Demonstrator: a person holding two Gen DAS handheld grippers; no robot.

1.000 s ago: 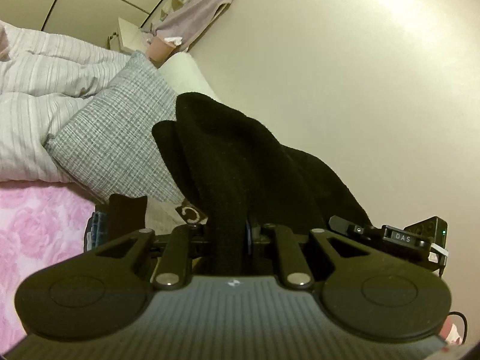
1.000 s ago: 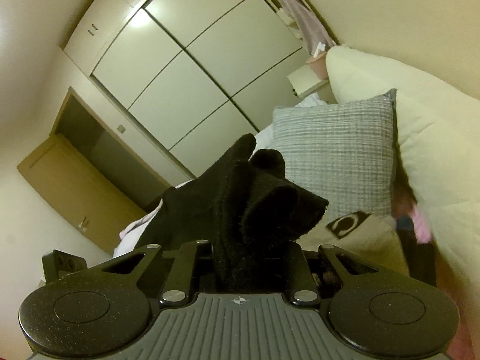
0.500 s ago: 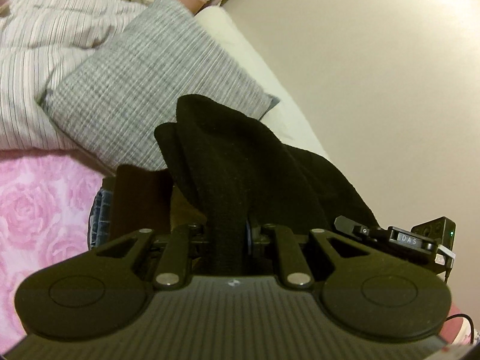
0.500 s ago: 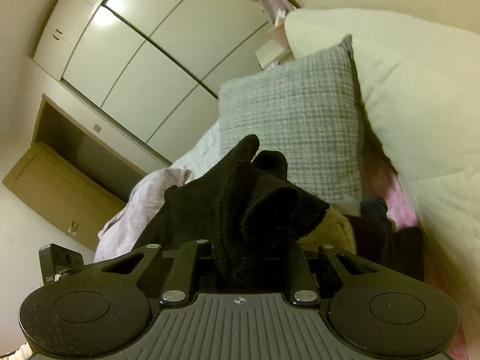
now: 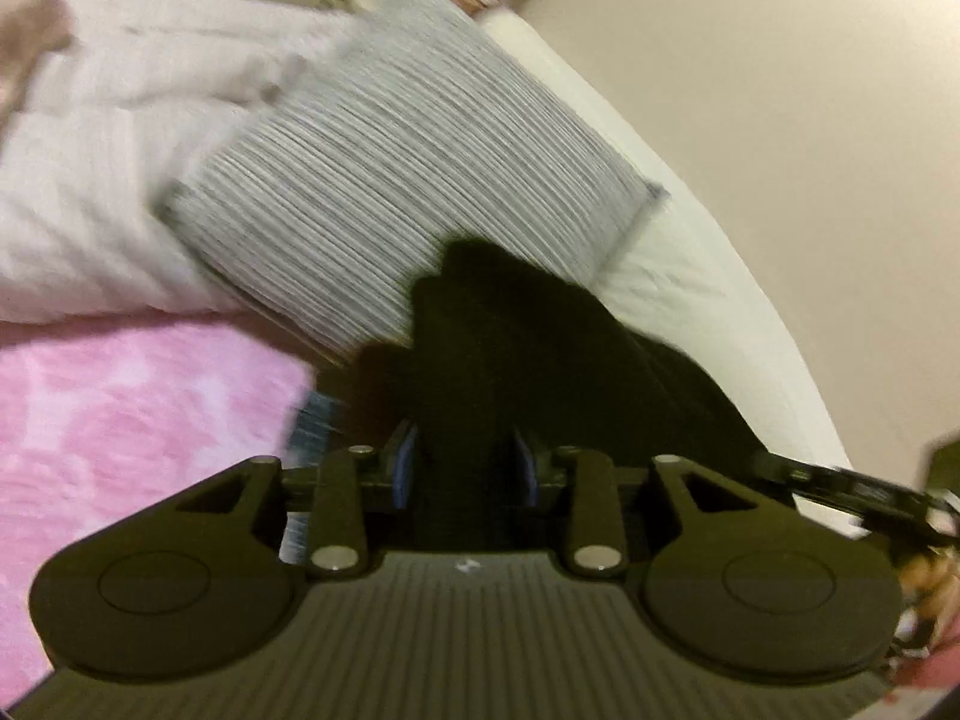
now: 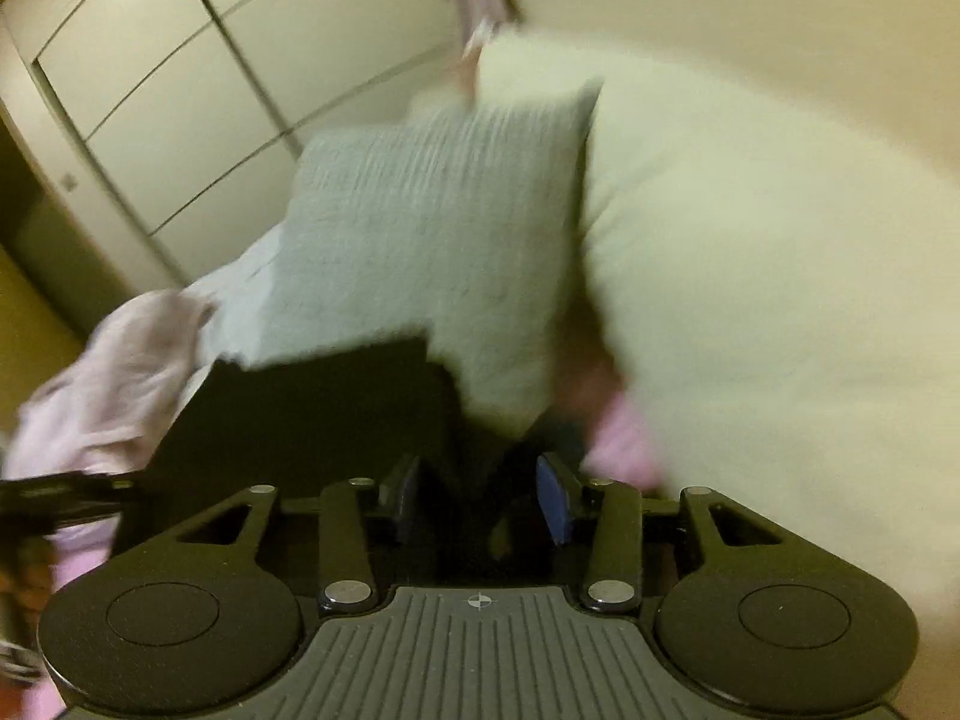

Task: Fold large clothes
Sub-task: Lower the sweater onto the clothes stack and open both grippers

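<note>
A black garment (image 5: 540, 348) rises in a bunch out of my left gripper (image 5: 465, 462). Its jaws are opening, and the cloth still fills the gap and touches both blue pads (image 5: 403, 468). In the right wrist view the black garment (image 6: 312, 420) lies flatter and spreads to the left. My right gripper (image 6: 480, 480) is opening too. Its right pad (image 6: 555, 507) stands clear of the cloth, which sags loosely between the jaws. Each view catches the other gripper at its edge. Both views are blurred.
A grey woven cushion (image 5: 408, 192) leans just behind the garment, with a cream duvet (image 6: 750, 276) to its right along the wall. Pink flowered bedding (image 5: 132, 420) lies at the left, striped bedding (image 5: 90, 192) behind it. A pale pink cloth (image 6: 114, 384) and wardrobe doors (image 6: 180, 78) are at the left.
Both grippers sank toward the bed and tilted down, so the cushion now fills the view. Their jaws spread and the blue pads show. The right-hand bunch of cloth has slumped flat.
</note>
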